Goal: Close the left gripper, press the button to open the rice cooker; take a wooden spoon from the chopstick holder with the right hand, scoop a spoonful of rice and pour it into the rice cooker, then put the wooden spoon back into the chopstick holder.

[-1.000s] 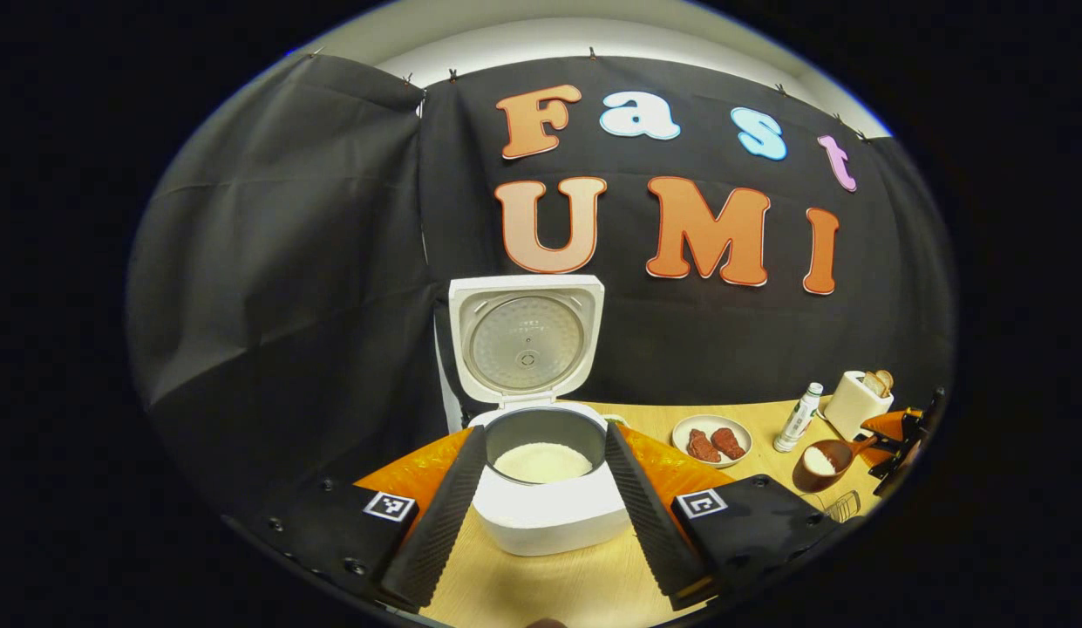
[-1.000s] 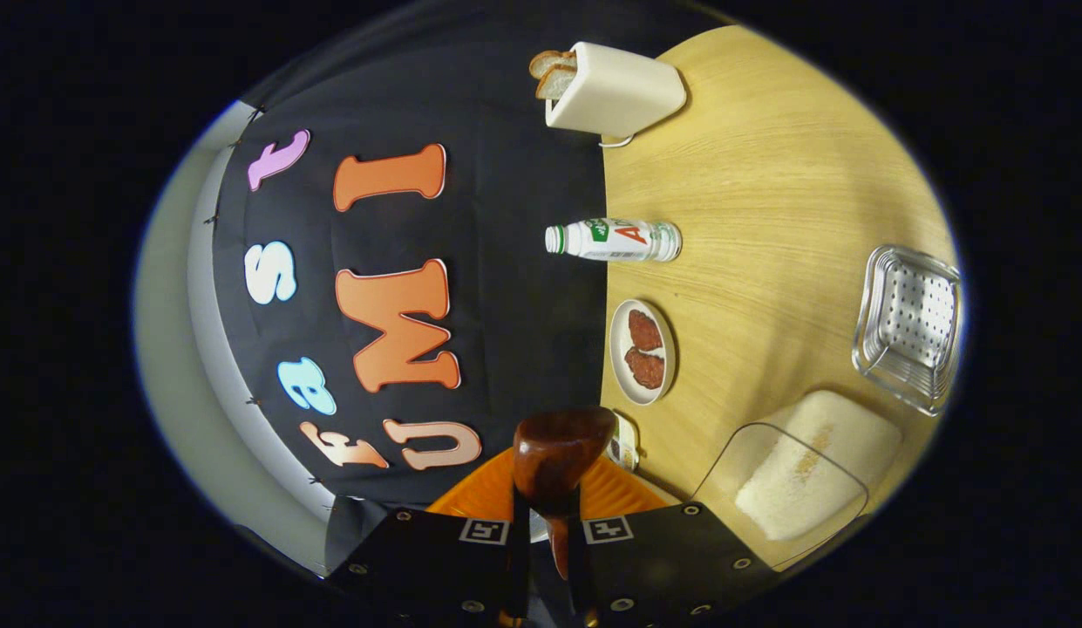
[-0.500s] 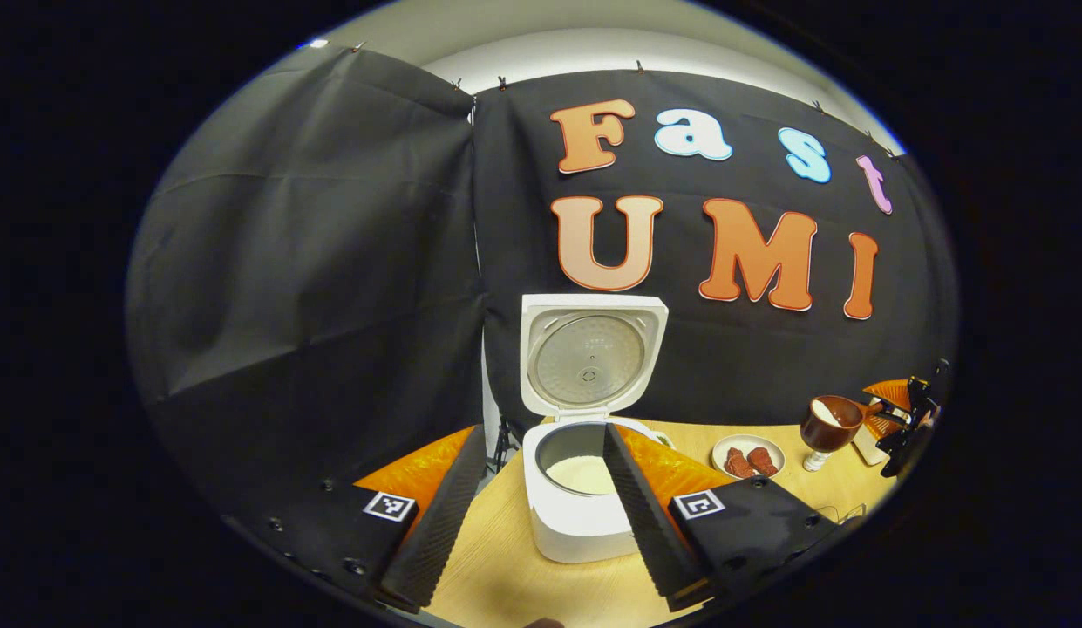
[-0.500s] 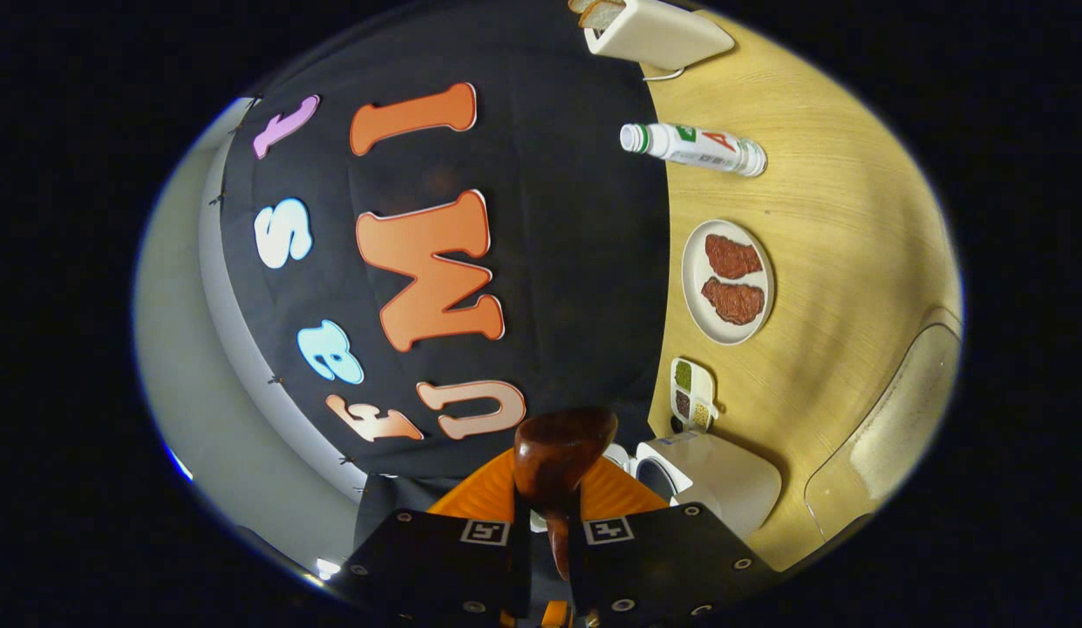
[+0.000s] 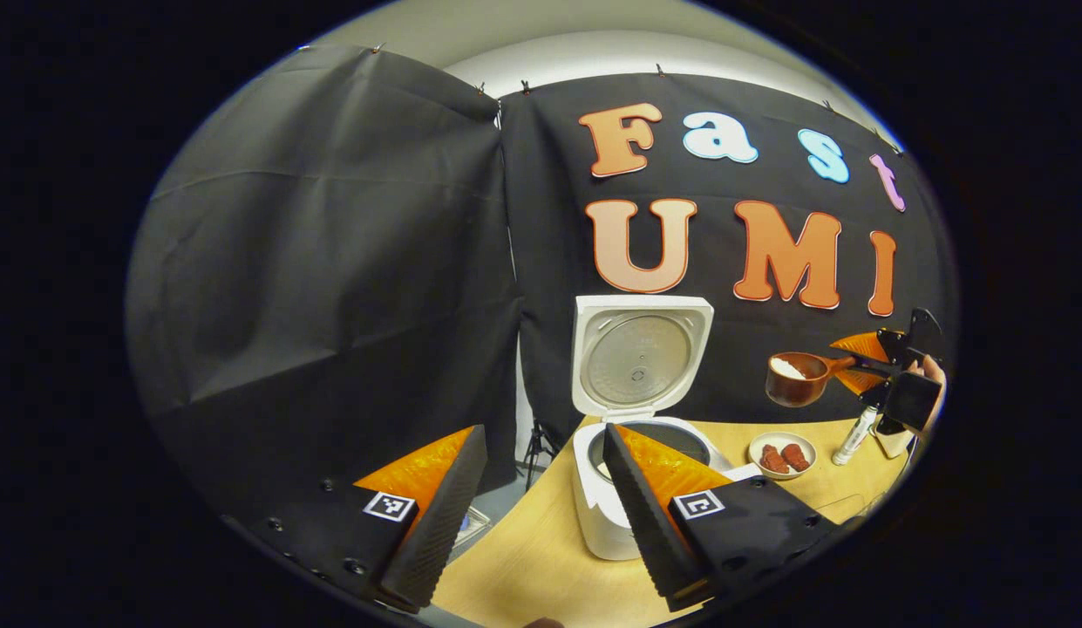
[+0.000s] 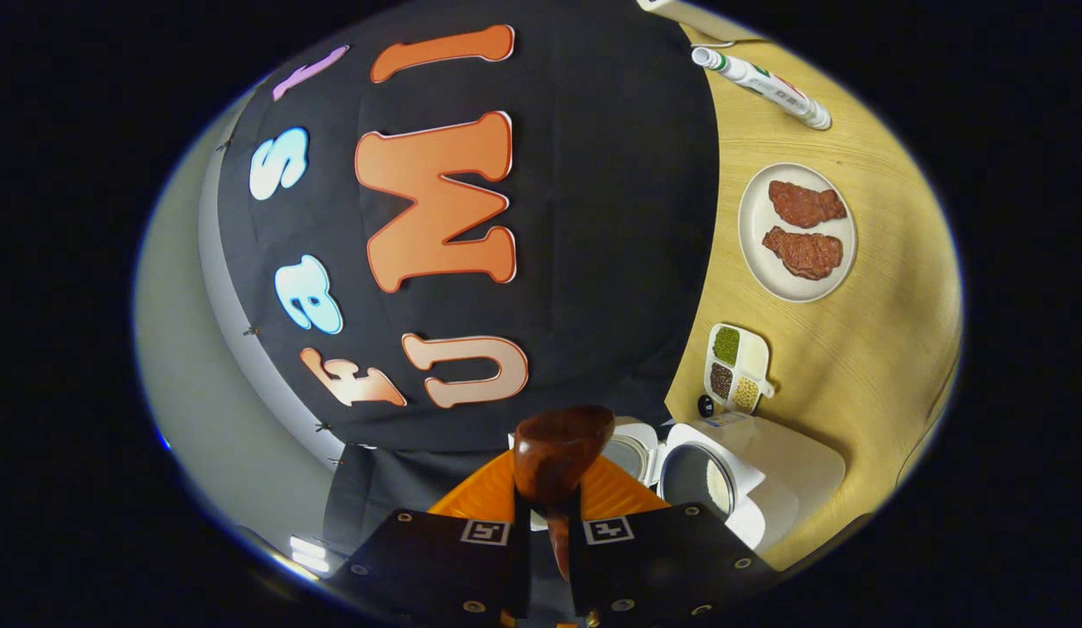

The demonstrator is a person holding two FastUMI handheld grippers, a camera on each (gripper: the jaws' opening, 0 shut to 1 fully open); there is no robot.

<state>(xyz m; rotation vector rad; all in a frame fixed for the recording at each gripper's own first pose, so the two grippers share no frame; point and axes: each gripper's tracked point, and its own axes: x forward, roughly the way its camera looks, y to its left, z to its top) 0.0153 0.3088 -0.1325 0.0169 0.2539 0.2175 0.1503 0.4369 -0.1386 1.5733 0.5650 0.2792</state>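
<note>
Rice is sitting in the bowl of the wooden spoon (image 5: 795,377), and the right gripper (image 5: 900,377) is holding that spoon up in the air off to the right of the rice cooker (image 5: 632,440), well above the table (image 5: 541,558). In the right gripper view both fingers are clamped on the spoon's handle, with the back of the bowl poking up just past them. The cooker's lid (image 5: 641,356) is standing fully open and you can see some rice already lying in the pot in the right gripper view.

Left gripper (image 5: 541,515) is hanging near the cooker with its fingers spread wide, gripping nothing.

So I'd say we're in the carry part: spoon loaded, button press done, pour not yet done. Next move probably calls for bringing the spoon over the open pot while keeping it level, then tipping it so the rice drops inside and not on the rim. The raised lid is right behind the pot, so I'm thinking the approach needs to come from the front or side.

Also on the table: a plate of meat (image 6: 798,231), a bottle (image 6: 760,77) and a small divided dish of grains (image 6: 738,366).
</note>
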